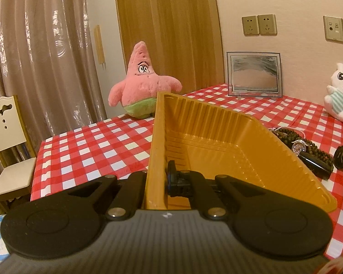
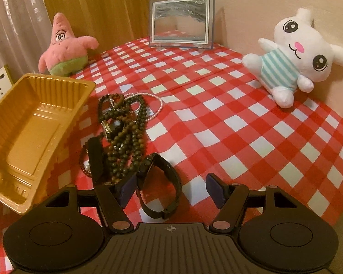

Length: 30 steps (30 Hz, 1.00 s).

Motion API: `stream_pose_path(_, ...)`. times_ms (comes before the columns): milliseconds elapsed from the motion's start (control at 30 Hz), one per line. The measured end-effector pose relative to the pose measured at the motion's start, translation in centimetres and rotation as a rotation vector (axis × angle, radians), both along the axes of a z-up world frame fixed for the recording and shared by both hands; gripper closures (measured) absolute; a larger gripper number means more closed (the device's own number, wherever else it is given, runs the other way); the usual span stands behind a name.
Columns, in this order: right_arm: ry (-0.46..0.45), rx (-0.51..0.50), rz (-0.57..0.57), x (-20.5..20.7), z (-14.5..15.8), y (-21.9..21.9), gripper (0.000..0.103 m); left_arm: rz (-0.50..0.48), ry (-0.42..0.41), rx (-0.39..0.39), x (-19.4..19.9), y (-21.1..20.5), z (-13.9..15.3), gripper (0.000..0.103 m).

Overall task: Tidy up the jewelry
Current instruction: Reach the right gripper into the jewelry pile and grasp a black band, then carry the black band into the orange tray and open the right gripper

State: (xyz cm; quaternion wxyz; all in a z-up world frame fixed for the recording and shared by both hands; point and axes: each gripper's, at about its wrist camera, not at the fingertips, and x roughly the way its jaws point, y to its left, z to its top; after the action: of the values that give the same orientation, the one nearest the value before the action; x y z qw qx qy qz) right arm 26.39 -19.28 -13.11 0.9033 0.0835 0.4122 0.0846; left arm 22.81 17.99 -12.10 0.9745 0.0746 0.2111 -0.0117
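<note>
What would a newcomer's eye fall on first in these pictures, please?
Likely the gold tray, tilted up at the left with the left gripper clamped on its wall. Next, the jewelry heap on the checked cloth beside it, where the open right gripper straddles a black watch. Two plush toys sit behind.

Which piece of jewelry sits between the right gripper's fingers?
The black watch, lying apart from the bead pile, between the open right gripper fingers.
</note>
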Motion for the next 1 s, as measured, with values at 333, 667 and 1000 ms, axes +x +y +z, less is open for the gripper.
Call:
stream_pose_path(333,-0.02,0.111,-0.053,0.8,0.6,-2.0,0.056,-0.002,0.003,0.003,0.1,-0.1,0.0,0.101)
stream_pose_path(667,0.057,0.007,0.044,2.1,-1.7,-0.8,0.1,0.015,0.015,0.014,-0.1,-0.3,0.1,0.101)
stream_pose_path(1000,0.027,0.221,0.086,3.5,2.3,0.8,0.101,0.039,0.03,0.024,-0.7,-0.2,0.2,0.101)
